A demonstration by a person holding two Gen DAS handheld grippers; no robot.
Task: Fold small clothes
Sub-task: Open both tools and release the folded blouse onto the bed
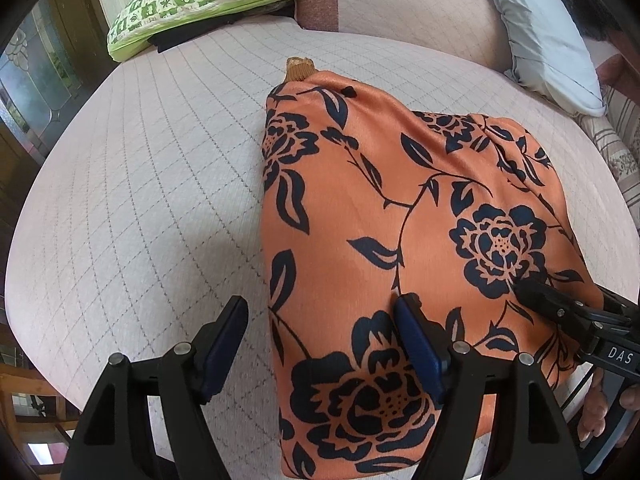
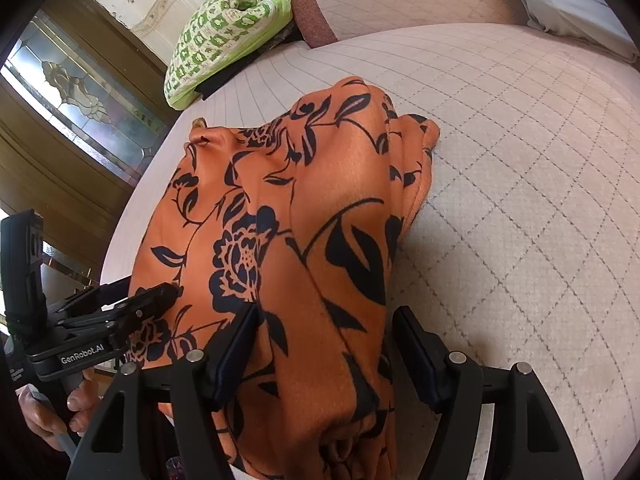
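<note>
Both grippers, left gripper point(image 1: 320, 320) and right gripper point(image 2: 328, 328), have fingers spread wide open over the smooth orange cloth with dark flowers point(image 1: 400, 220), lying folded on the soft quilted pink bed point(image 1: 160, 200).

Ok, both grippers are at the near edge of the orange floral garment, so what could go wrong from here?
The left gripper straddles only the orange garment's left edge, jaws open: it may pinch one layer or the bed cover.

The right gripper straddles bunched folds, so closing could lock in creases.

The near hem seems to overhang the bed edge and might slide.
</note>
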